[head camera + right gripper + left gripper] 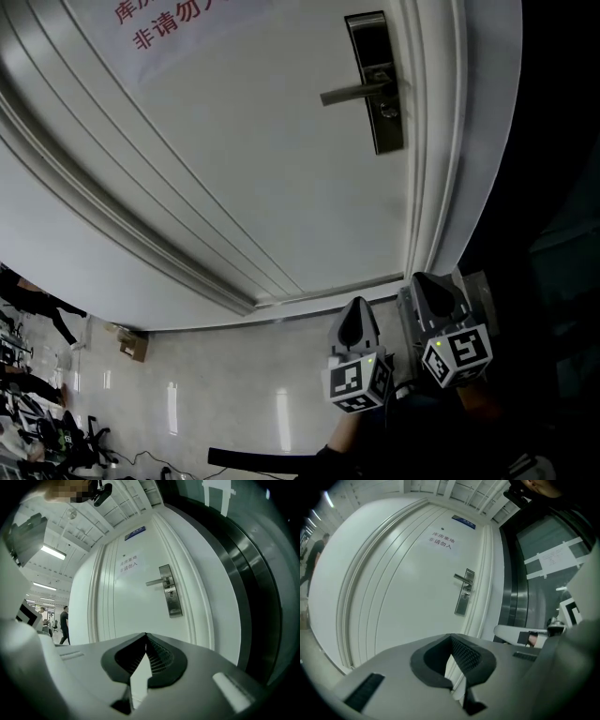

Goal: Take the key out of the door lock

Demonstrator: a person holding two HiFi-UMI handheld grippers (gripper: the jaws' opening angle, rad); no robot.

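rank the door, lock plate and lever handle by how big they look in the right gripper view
1. door, by far the largest
2. lock plate
3. lever handle, a thin bar
All sit on one door face, so nearness hardly skews this.

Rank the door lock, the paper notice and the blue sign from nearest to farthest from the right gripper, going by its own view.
1. Door lock, lowest, at the door's right edge.
2. Paper notice, higher, to the left.
3. Blue sign, highest up.

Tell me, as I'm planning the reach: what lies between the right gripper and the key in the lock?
Nothing in the way: the right gripper view shows only bare white door between the right gripper and the key.
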